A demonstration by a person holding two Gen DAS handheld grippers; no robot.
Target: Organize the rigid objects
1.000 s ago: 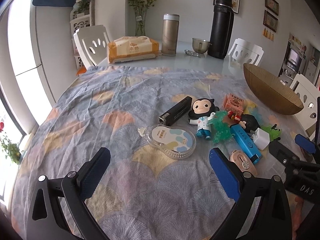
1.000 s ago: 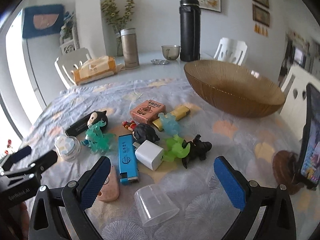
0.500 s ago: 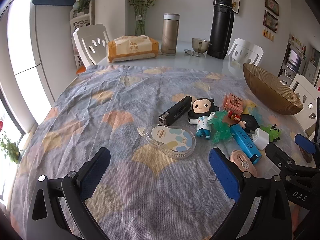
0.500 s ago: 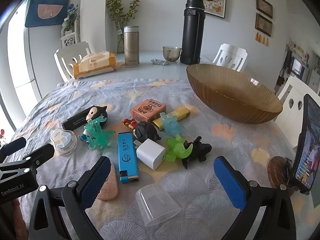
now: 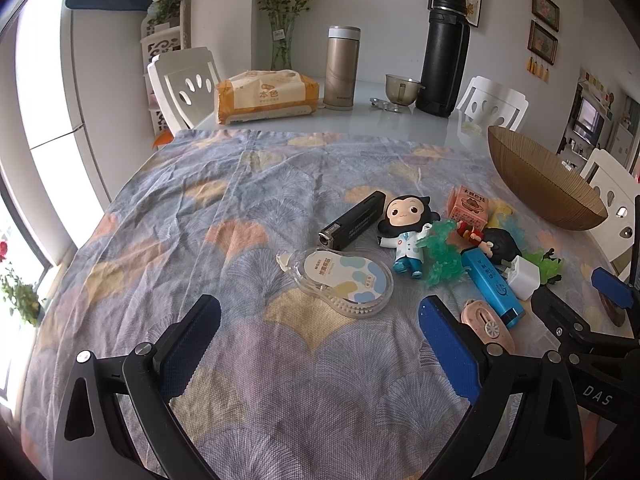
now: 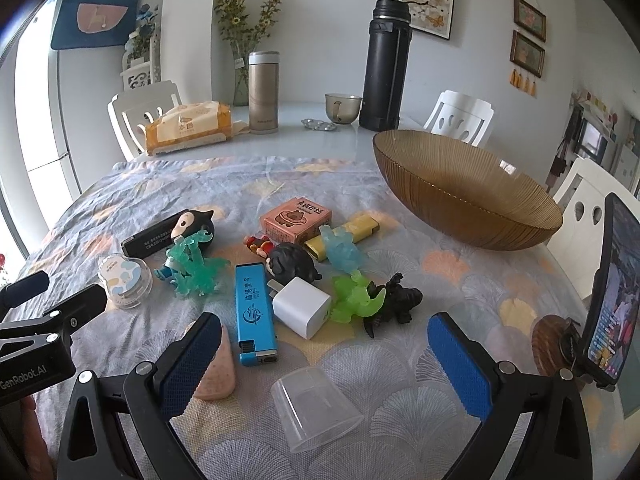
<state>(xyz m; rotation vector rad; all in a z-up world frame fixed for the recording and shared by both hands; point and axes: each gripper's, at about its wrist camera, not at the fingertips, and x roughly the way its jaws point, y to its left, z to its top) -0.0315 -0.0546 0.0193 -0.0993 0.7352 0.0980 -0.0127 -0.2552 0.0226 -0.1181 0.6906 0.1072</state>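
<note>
Small rigid items lie scattered on the patterned tablecloth [image 5: 200, 208]: a clear floss case [image 5: 344, 280], a black stick [image 5: 354, 220], a doll figure [image 5: 406, 236], a blue lighter [image 6: 254, 314], a white charger [image 6: 302, 306], a pink box [image 6: 296, 220], a clear cup [image 6: 316, 408] on its side, and green [image 6: 356, 298] and black [image 6: 394, 300] toys. A brown ribbed bowl [image 6: 464, 192] stands at the back right. My left gripper [image 5: 320, 350] hovers open just short of the floss case. My right gripper [image 6: 324, 356] is open over the cup, with a pink oval item [image 6: 218, 372] by its left finger.
At the far end of the table stand a tissue pack [image 5: 266, 96], a gold flask [image 5: 340, 68], a black thermos [image 6: 384, 64] and a small cup [image 6: 342, 108]. A phone on a stand [image 6: 612, 304] rises at the right edge. White chairs ring the table.
Both grippers stay open. The right wrist view has shifted a little, bringing the clutter slightly nearer; the left view is almost unchanged.
</note>
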